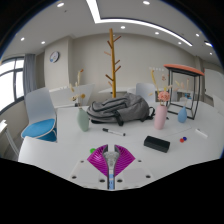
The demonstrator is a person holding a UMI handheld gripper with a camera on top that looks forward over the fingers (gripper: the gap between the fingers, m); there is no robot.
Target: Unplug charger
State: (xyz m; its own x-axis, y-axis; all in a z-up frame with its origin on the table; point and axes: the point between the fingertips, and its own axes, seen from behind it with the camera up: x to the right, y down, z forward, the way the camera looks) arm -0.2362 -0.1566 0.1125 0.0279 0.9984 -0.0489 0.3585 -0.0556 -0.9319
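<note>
My gripper [111,158] is low over the white table [60,155], and its magenta pads [99,160] meet along the middle, so it is shut. A thin pale strip runs along the line where the pads meet; I cannot tell what it is. No charger or socket is plain to see. A flat black box [157,143] lies on the table ahead and to the right of the fingers. A small green thing [96,150] lies just ahead of the left finger.
A grey backpack [115,108] lies across the table's far middle, with a dark pen [112,131] in front of it. A grey-green cup [83,119] stands left, a pink cup [160,117] right. A blue chair [40,128] is at the left and a wooden coat rack [112,55] behind.
</note>
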